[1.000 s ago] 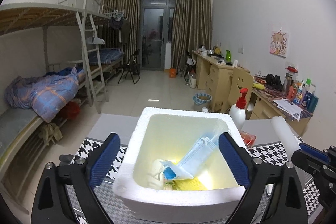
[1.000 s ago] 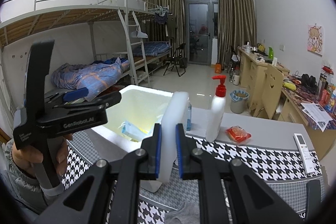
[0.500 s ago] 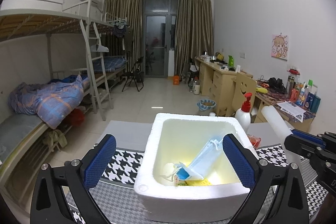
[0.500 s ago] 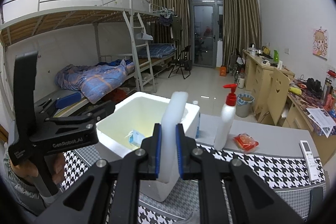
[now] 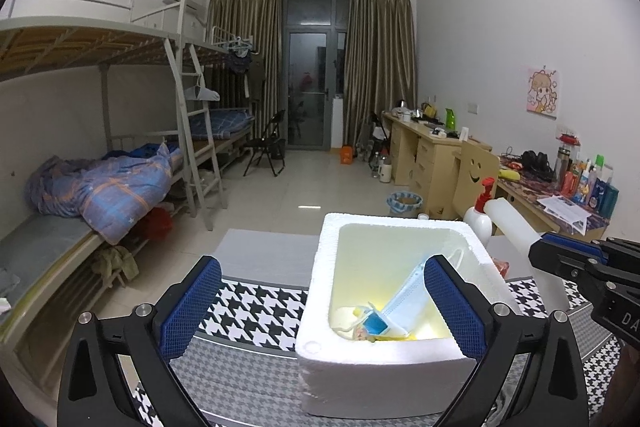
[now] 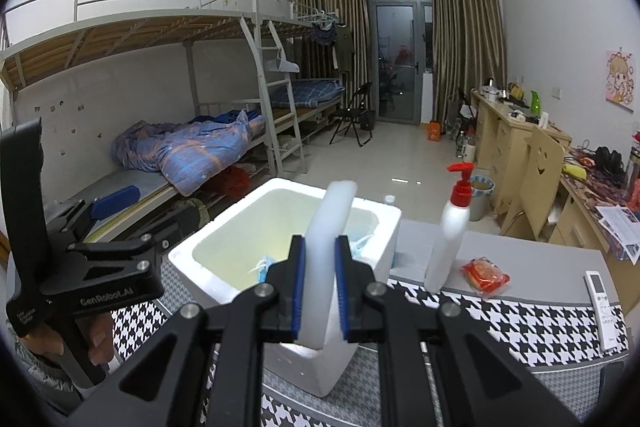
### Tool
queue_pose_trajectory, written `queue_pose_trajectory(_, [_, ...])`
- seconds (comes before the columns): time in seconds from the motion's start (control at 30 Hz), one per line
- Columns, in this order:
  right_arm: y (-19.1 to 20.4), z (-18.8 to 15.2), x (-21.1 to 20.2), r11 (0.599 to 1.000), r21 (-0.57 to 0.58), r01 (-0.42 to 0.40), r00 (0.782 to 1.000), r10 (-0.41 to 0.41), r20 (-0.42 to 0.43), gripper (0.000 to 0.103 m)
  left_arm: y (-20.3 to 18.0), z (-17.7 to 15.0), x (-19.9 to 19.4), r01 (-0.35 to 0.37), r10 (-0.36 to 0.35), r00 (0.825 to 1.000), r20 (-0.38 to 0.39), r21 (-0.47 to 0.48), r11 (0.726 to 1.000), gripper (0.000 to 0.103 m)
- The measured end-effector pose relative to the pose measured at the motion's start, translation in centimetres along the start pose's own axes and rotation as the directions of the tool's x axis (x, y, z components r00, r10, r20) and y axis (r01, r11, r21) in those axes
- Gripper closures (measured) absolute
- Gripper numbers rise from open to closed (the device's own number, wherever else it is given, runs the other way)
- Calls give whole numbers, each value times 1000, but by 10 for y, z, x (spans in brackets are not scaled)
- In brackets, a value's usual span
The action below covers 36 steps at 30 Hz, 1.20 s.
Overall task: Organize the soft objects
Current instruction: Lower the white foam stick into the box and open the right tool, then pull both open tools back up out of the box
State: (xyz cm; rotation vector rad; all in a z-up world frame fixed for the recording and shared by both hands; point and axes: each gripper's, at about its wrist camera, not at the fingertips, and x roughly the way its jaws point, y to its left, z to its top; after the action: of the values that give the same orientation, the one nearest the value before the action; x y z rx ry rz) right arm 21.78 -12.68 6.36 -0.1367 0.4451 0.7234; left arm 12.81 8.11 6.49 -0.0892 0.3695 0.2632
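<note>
Both wrist views face foam box [image 5: 384,367] (shared).

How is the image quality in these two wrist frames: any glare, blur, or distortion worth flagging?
Left wrist: heavy fisheye bending with dark corners; a bright glow washes out the inside of the foam box, though the blue mask still reads; sharp, no motion blur. Right wrist: same warping, ceiling-lit room evenly exposed, the white foam piece in the right gripper slightly overexposed, edges crisp.
</note>
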Motion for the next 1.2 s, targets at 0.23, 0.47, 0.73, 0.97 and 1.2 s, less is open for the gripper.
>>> queue_pose_trajectory(0.23, [7,4,8,999,-22,-23,1000,23,-11,87,2,-2,0,-11,11,1000,-4,0,1000,1])
queue_pose_trajectory(0.47, [13,6,16,999,-33,-42,999,41,-15,87,6,-6,-2,-20,20,1000,-13,-14,1000,1])
queue_pose_trajectory(0.73, [13,9,28,997,-21,-70,997,70,-26,87,8,-14,-3,-26,26,999,-27,-11,1000,1])
queue_pose_trajectory(0.97, [20,10,39,997,-32,-76,996,74,-49,60,13,-16,-3,-30,30,999,-33,-17,999,1])
queue_pose_trajectory(1.2, [25,8,27,996,-67,-59,998,59,-7,35,14,-17,-3,-30,30,999,-32,-17,999,1])
